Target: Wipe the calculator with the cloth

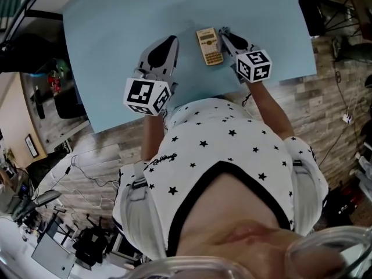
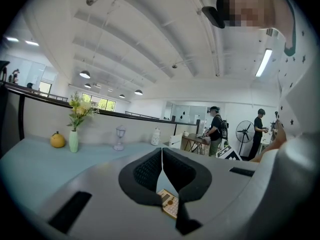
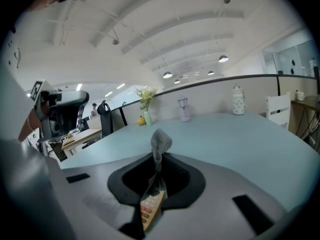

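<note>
right gripper [image 1: 228,38] fingers pinching cloth [image 3: 161,143] beside calculator [image 1: 209,46] | left gripper [image 1: 168,42] fingers closed, empty | I reckon wiping's barely started

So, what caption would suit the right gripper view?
Right tool shut on a grey cloth, calculator beneath it on the pale blue table.

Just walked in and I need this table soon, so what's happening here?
A person works two hand-held tools over a blue table. The right tool pinches a grey cloth beside the calculator lying on the table. The left tool is shut and empty on the calculator's other side.
</note>
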A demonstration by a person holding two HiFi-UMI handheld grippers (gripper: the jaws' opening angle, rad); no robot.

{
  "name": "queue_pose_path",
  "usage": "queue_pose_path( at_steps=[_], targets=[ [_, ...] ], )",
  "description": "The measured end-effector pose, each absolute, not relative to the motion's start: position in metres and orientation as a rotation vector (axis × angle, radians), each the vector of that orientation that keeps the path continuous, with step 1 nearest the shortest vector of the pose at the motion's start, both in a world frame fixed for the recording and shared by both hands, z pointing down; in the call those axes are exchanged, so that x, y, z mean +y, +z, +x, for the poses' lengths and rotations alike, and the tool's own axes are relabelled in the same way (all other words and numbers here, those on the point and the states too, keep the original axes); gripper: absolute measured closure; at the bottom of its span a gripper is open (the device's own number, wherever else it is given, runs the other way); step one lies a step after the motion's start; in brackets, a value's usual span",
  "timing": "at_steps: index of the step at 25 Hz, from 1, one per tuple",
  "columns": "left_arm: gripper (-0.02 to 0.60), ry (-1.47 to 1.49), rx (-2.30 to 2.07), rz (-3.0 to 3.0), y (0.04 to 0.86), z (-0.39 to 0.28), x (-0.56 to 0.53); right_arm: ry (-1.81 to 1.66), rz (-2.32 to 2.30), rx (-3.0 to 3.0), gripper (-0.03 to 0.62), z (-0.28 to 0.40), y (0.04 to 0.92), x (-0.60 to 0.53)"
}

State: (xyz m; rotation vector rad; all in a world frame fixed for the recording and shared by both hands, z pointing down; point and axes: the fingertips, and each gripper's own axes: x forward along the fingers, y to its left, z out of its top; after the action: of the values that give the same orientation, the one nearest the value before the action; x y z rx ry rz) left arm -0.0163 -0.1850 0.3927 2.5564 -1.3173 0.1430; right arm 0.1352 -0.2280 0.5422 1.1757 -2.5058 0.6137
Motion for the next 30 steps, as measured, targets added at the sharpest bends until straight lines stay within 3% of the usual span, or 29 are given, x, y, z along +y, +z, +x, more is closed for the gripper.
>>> queue_pose_path(
  at_steps=[19, 30],
  targets=[
    [0.551, 0.196, -1.497, 2.52, 0.372, -0.055, -0.189, 0.495, 1.05, -3.01, 0.554, 0.085, 0.392, -0.242],
    [0.551, 0.209, -1.51, 2.513, 0.37, -0.055, -0.192, 0.484, 1.023, -3.056, 0.556, 0.081, 0.378, -0.244]
  ],
)
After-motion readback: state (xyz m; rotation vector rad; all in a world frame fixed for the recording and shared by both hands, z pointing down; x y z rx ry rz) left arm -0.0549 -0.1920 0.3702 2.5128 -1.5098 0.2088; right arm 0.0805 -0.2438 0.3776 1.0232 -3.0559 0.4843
